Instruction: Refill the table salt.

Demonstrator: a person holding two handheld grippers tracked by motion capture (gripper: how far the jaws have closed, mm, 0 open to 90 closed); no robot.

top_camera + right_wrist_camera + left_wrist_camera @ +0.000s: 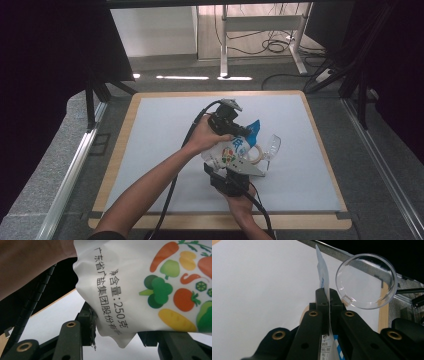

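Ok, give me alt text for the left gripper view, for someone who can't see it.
The left gripper has its two black jaws shut on the thin edge of a white and blue printed bag, seen edge-on. Just beside the jaws is a clear round plastic cup, its mouth facing the camera, over a white mat with a wooden border.

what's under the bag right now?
Bare white mat shows beneath the bag, which both grippers hold up. A clear cup lies just beyond it. The mat directly below the bag is covered.
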